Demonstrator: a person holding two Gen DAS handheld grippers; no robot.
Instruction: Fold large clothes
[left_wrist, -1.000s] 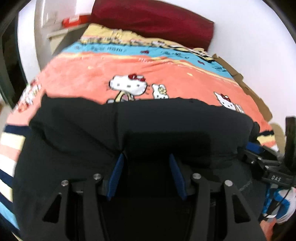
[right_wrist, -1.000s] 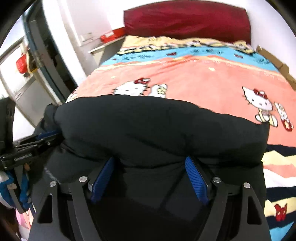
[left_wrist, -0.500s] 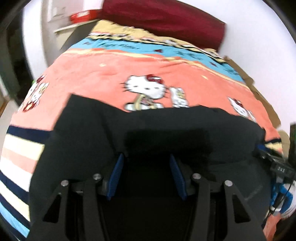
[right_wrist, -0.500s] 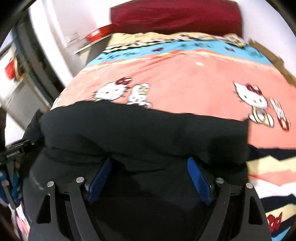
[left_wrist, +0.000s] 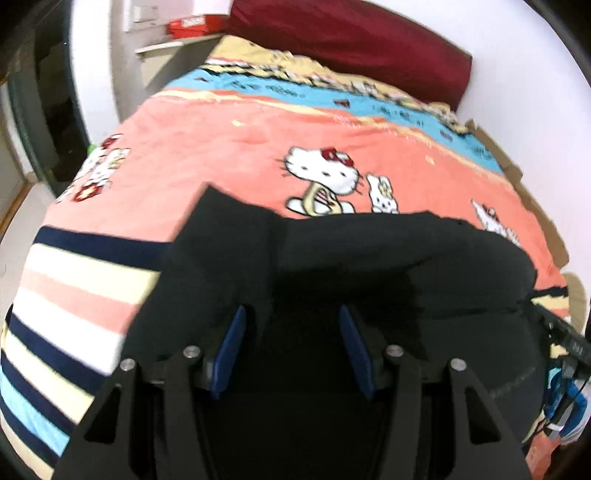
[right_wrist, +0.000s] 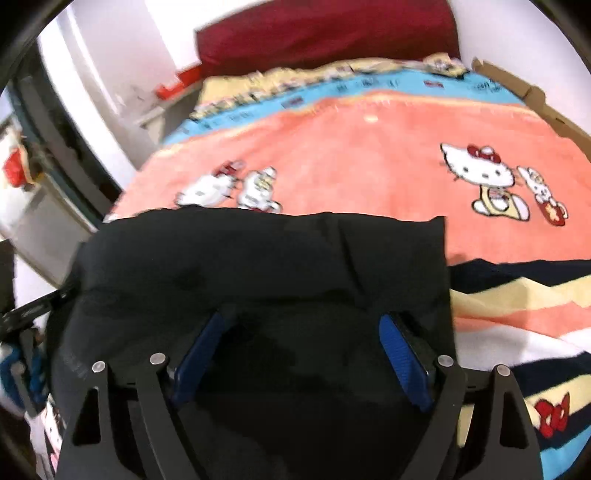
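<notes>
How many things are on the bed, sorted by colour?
Black folded garment: 1
Dark red long pillow: 1
Orange cartoon-cat blanket: 1
Total: 3

cartoon-cat blanket (left_wrist: 229, 155) covered bed; maroon pillow (left_wrist: 354, 40) at its far end, red box (left_wrist: 192, 26) beside pillow.

Garment (left_wrist: 369, 258) on blanket (left_wrist: 240, 155) at near end – pillow (left_wrist: 351, 37) behind, at far end
</notes>
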